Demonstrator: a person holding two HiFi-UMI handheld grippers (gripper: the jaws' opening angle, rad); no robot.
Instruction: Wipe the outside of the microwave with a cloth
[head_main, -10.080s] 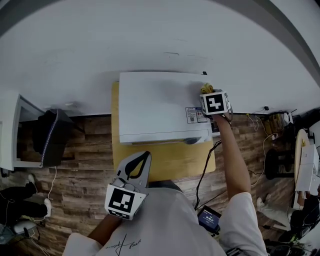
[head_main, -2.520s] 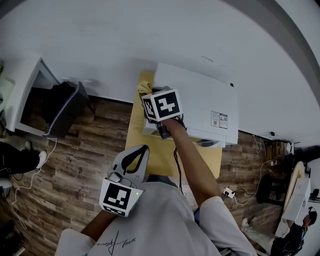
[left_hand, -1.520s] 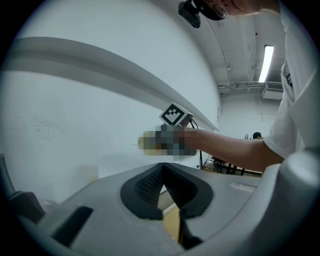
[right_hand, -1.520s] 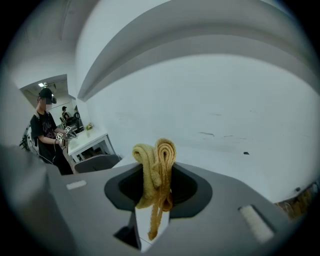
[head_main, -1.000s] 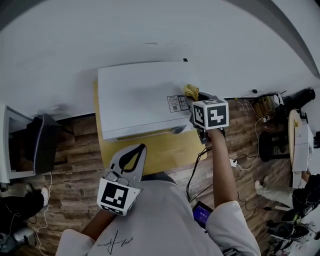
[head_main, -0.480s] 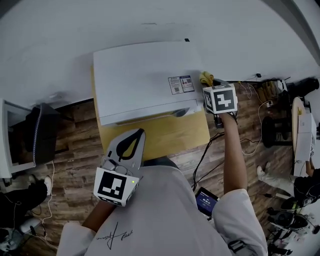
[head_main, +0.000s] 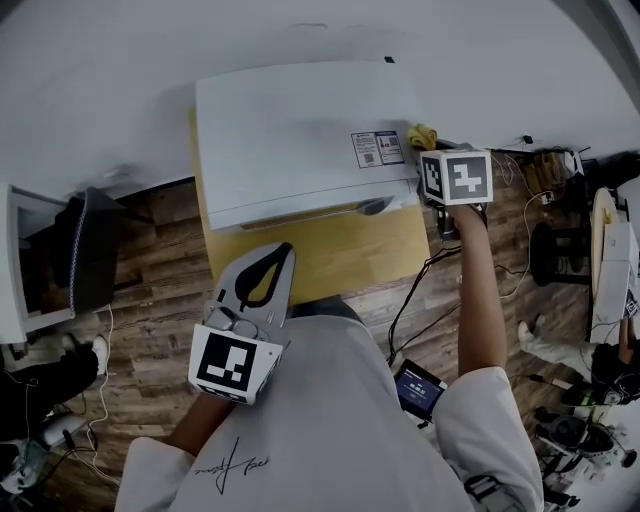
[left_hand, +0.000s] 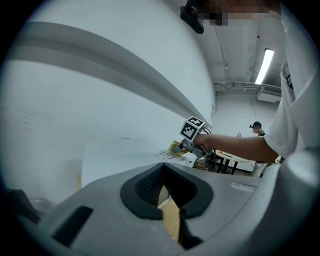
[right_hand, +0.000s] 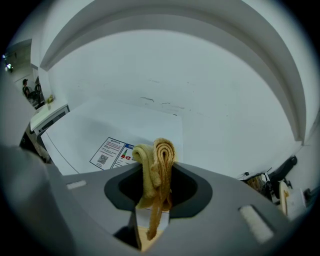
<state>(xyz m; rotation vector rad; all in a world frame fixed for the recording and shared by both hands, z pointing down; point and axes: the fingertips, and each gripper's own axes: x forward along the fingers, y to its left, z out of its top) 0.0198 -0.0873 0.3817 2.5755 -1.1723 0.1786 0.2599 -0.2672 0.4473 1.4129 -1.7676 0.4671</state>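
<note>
The white microwave (head_main: 300, 130) stands on a wooden table (head_main: 330, 262) against the wall. My right gripper (head_main: 428, 150) is at the microwave's right end, beside the printed label (head_main: 377, 148), and is shut on a bunched yellow cloth (head_main: 421, 136). In the right gripper view the cloth (right_hand: 157, 162) sticks up from between the jaws of the right gripper (right_hand: 155, 200), with the microwave top (right_hand: 100, 130) just beyond it. My left gripper (head_main: 282, 252) is held low near the person's chest, at the table's front edge. It is shut and holds nothing. The left gripper (left_hand: 167, 202) faces the microwave (left_hand: 120, 152).
A black bin (head_main: 88, 262) and a white cabinet (head_main: 15, 265) stand on the wood floor at the left. Cables (head_main: 420, 290) hang off the table's right side above a small screen (head_main: 418, 388). Tables (head_main: 610, 270) stand far right. A person (left_hand: 256, 129) stands in the background.
The right gripper carried the cloth from the microwave's left end across to its right end, then off the top near the label to the right side. The left gripper stayed put.
</note>
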